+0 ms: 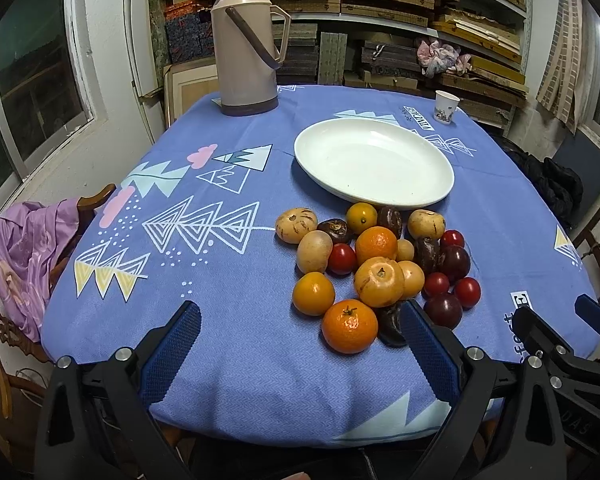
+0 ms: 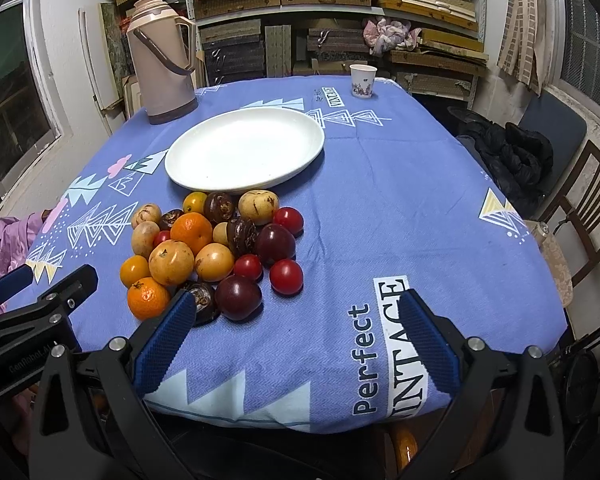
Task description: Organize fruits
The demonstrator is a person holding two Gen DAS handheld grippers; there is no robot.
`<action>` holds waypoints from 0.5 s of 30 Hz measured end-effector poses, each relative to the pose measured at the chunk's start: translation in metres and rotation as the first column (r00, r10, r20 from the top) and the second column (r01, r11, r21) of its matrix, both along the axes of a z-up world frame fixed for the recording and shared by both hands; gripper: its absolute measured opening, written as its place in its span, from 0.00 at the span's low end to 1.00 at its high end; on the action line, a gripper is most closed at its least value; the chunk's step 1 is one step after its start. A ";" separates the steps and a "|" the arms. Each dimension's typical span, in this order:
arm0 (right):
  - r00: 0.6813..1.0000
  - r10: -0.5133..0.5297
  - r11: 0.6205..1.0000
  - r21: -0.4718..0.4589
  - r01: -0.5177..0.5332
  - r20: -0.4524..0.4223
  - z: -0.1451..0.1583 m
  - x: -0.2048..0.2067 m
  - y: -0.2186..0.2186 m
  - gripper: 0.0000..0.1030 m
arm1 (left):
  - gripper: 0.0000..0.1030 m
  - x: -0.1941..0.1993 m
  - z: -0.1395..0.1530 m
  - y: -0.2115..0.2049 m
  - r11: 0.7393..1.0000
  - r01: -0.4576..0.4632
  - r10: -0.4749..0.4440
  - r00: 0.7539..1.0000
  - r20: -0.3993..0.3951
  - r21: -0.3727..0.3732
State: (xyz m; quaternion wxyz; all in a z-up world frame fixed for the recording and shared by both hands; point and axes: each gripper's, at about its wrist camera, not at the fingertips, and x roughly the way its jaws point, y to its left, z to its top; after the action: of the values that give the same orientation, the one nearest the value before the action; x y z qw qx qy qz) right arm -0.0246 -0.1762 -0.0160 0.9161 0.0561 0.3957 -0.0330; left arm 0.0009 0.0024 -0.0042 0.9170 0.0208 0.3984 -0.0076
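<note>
A pile of mixed fruit (image 1: 376, 264) lies on the blue tablecloth: oranges, yellow-brown fruits, dark plums, small red tomatoes. An empty white oval plate (image 1: 374, 160) sits just behind the pile. The pile (image 2: 212, 252) and the plate (image 2: 244, 148) also show in the right wrist view. My left gripper (image 1: 300, 320) is open and empty, low at the table's near edge, with a tangerine (image 1: 350, 326) between its fingers' line. My right gripper (image 2: 296, 312) is open and empty, to the right of the pile near a dark plum (image 2: 238, 297).
A beige thermos (image 1: 246, 48) stands at the back left of the table. A paper cup (image 1: 446, 106) stands at the back right. Chairs with a purple cloth (image 1: 24, 256) and a black jacket (image 2: 512, 160) flank the table. Shelves of boxes line the back wall.
</note>
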 end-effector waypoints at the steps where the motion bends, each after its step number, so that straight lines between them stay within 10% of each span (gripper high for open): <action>1: 1.000 0.000 1.000 0.000 0.000 0.000 0.000 0.000 0.000 0.96 | 0.97 0.000 0.000 0.000 1.000 0.001 -0.001 1.000 -0.001 0.000; 15: 1.000 0.002 1.000 -0.001 -0.002 -0.001 -0.001 0.000 0.000 0.96 | 0.97 0.000 0.000 0.000 1.000 0.000 0.000 1.000 -0.003 -0.001</action>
State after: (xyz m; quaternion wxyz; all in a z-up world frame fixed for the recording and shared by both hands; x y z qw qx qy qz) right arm -0.0244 -0.1760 -0.0166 0.9158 0.0553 0.3964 -0.0323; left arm 0.0011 0.0029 -0.0044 0.9164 0.0204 0.3998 -0.0079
